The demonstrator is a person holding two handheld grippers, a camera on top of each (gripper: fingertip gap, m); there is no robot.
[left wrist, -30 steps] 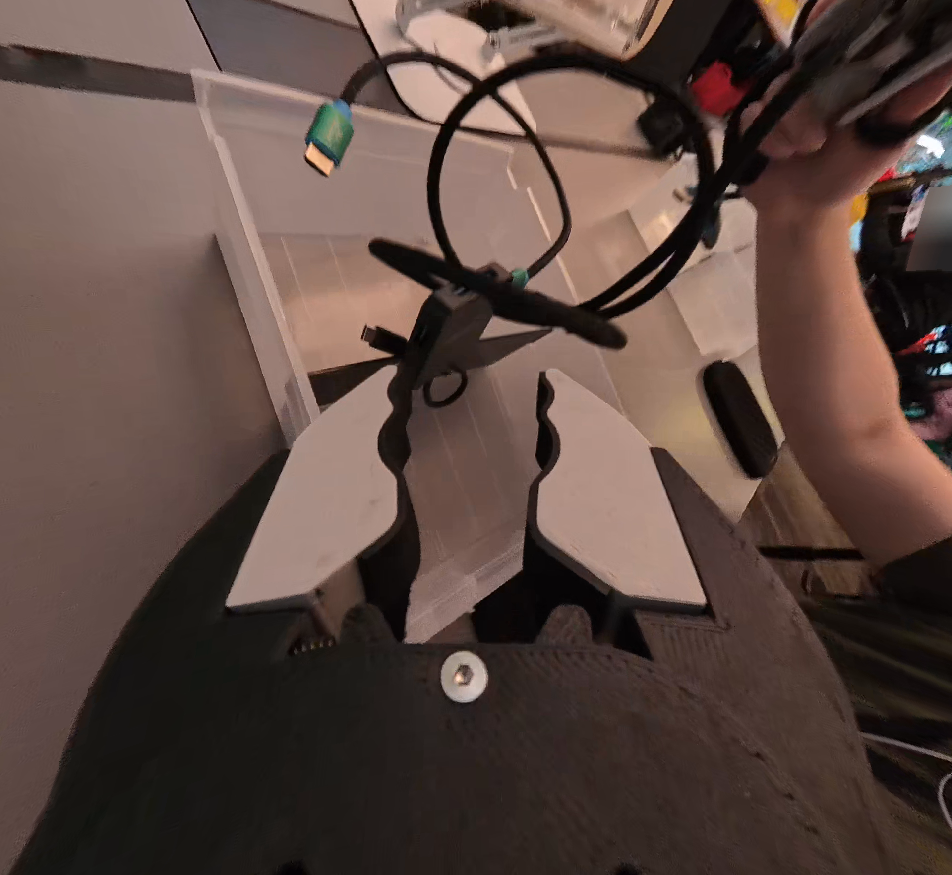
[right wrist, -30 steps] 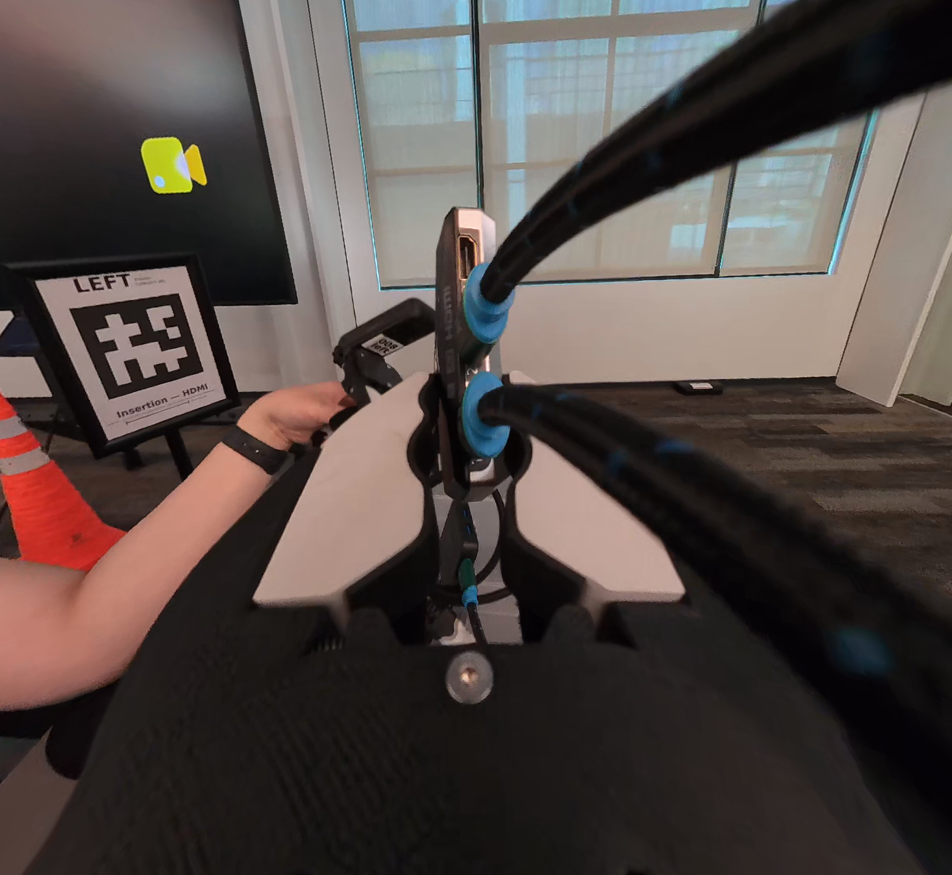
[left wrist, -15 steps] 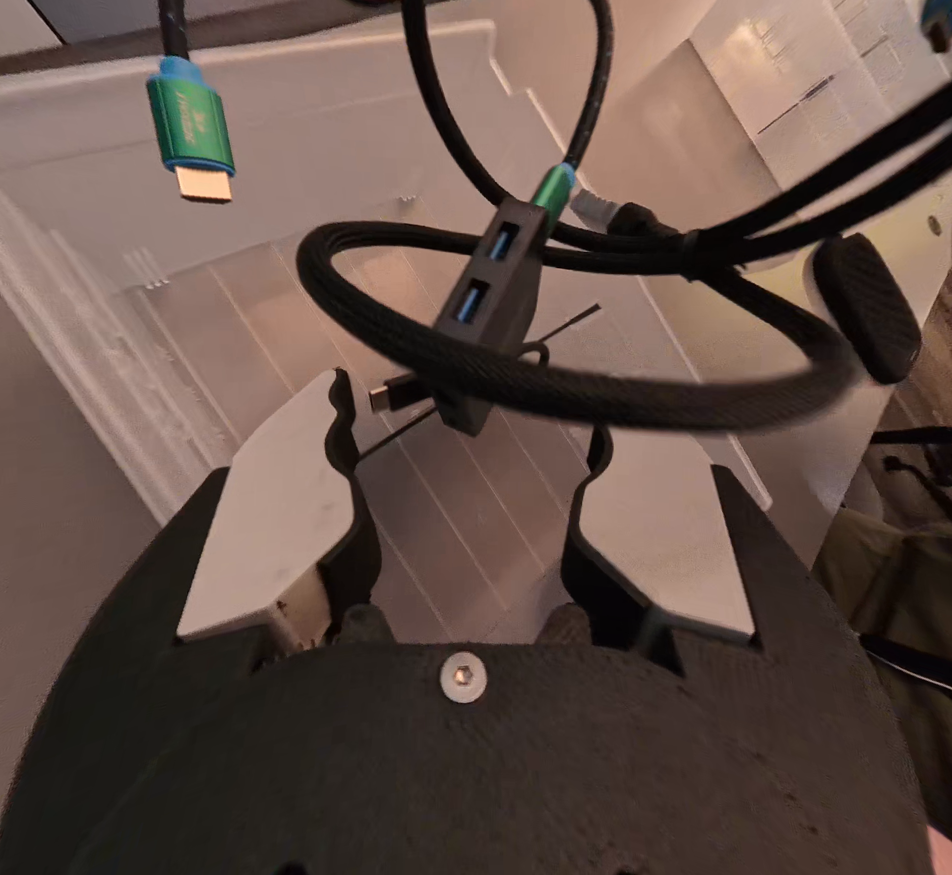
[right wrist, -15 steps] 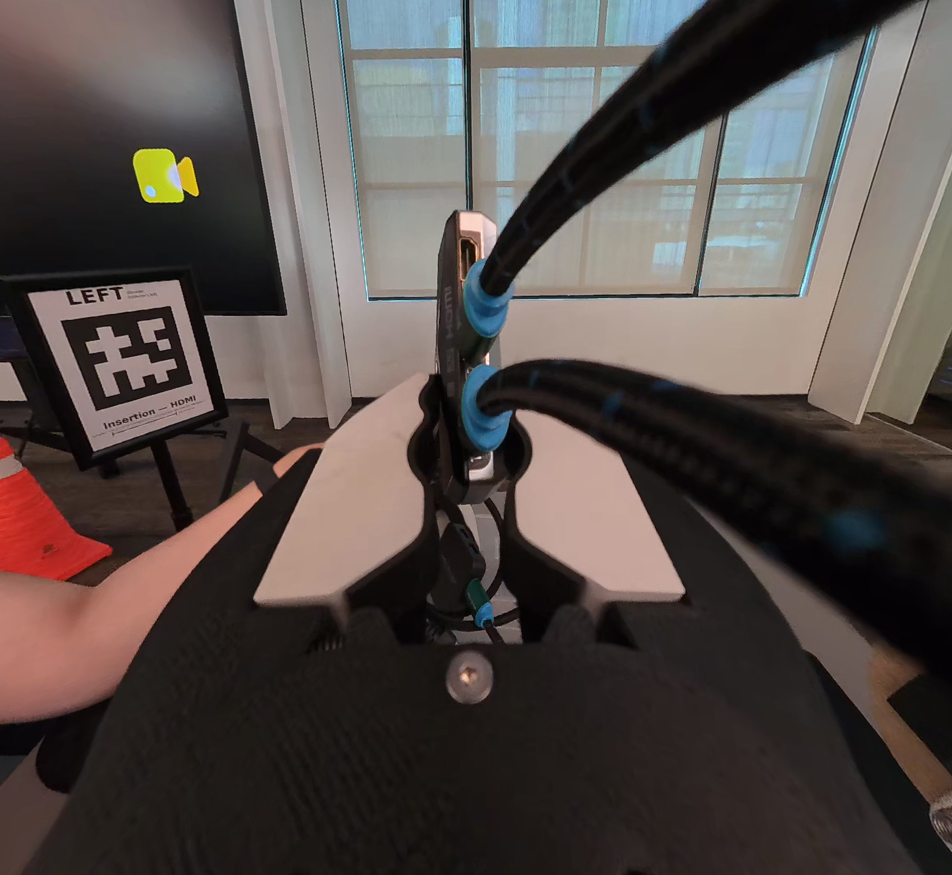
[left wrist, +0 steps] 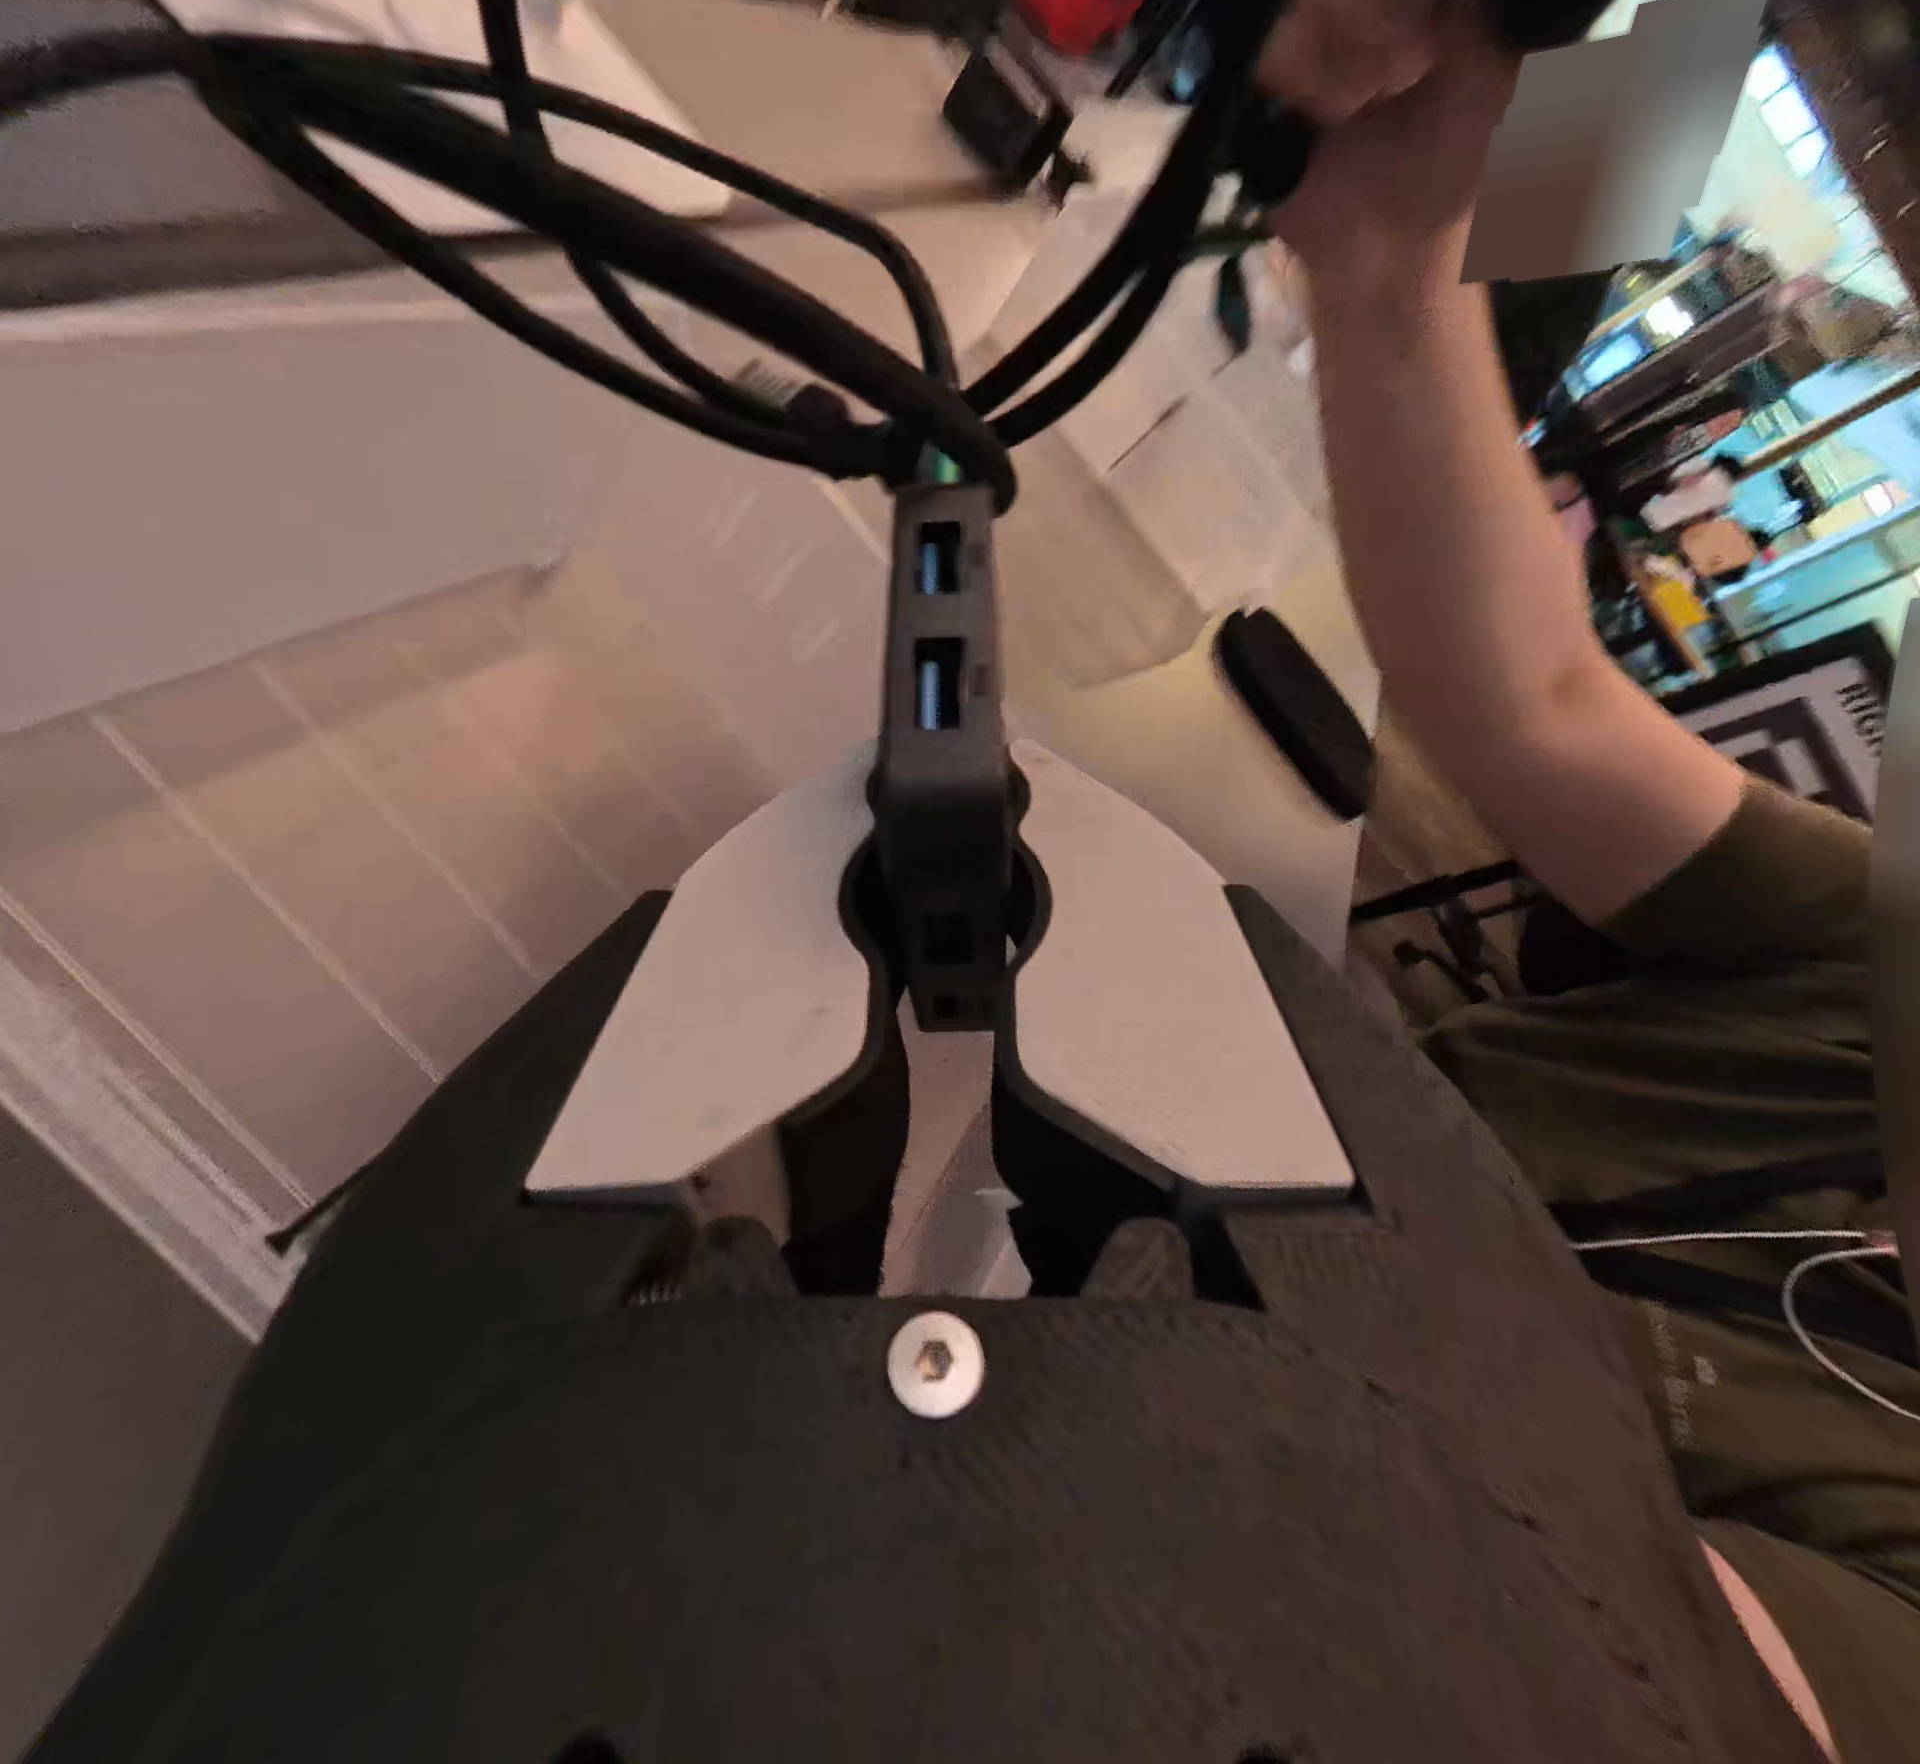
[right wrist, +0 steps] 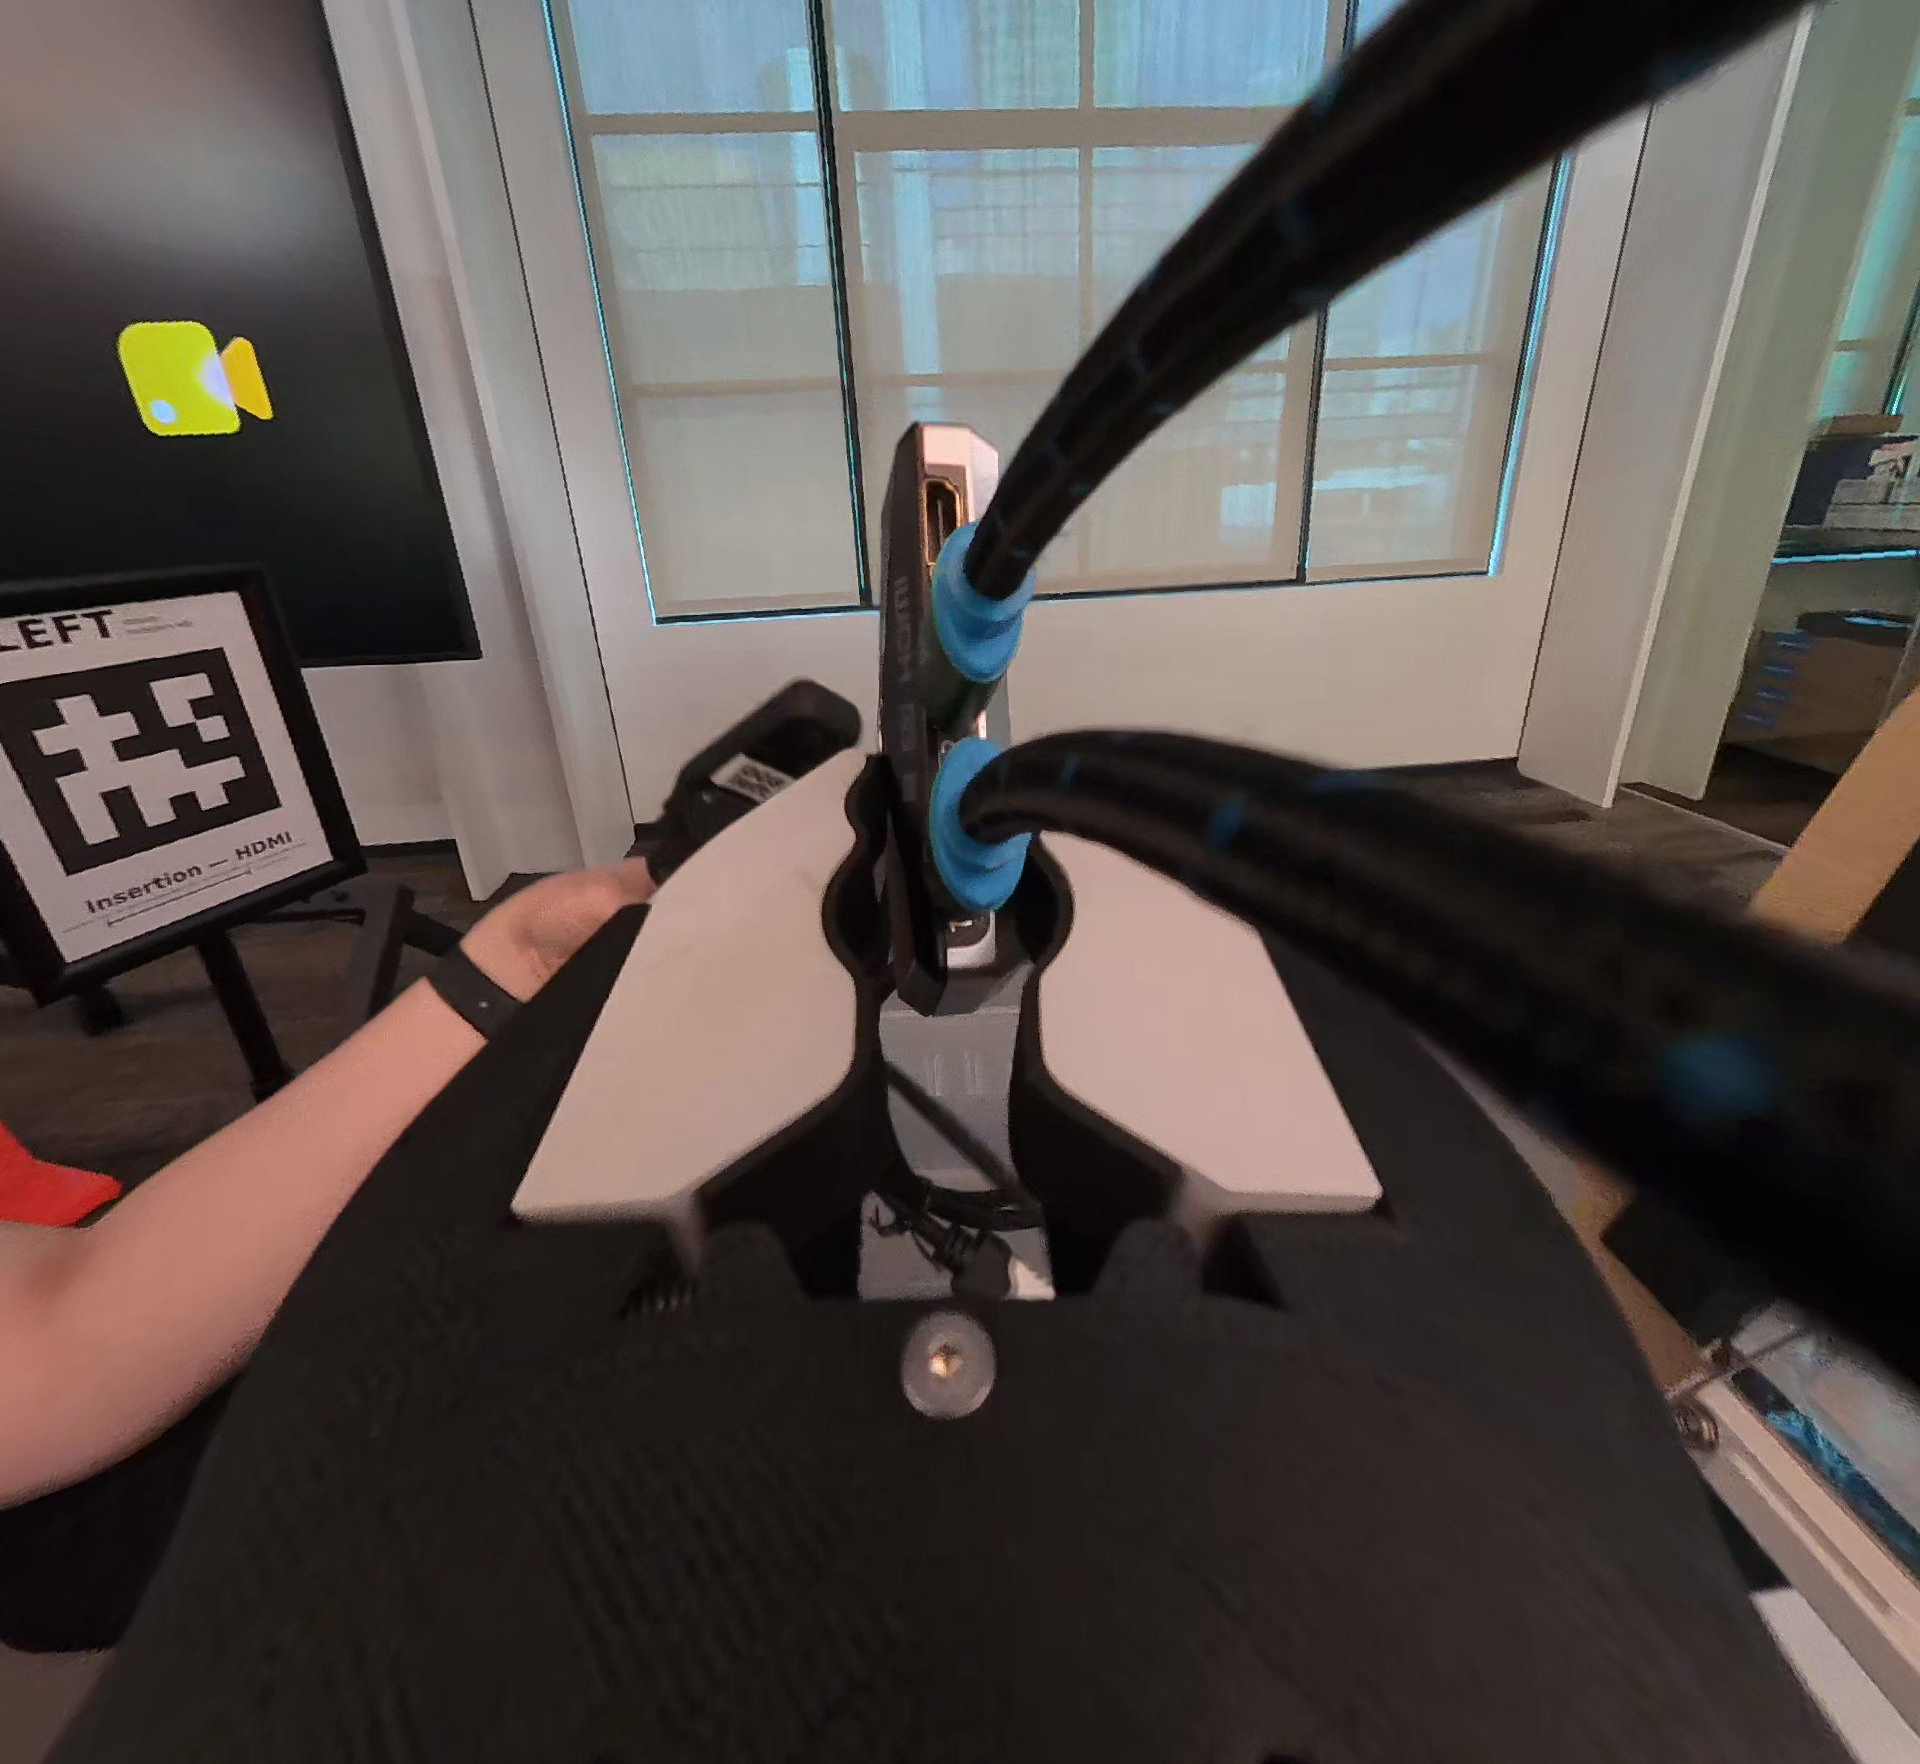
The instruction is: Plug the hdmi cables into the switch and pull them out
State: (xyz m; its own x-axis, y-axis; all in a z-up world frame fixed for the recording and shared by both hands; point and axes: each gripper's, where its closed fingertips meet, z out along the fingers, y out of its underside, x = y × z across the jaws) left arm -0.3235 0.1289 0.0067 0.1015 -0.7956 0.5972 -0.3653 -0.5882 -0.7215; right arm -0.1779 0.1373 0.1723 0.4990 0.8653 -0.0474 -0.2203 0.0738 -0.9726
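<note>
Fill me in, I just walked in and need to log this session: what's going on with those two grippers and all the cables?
A person holds a gripper in each hand. The right gripper is shut on the HDMI switch, held upright, with two blue-collared cables plugged in and its top port empty. The left gripper is shut on a small black hub with two blue ports, dangling among black cables above a clear tray.

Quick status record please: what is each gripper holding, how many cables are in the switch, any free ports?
left gripper: shut on black hub, two blue ports facing camera
right gripper: shut on switch, held upright
cables in switch: two, blue-collared plugs and
free port: one, at top
cable bundle: hanging above hub
</note>
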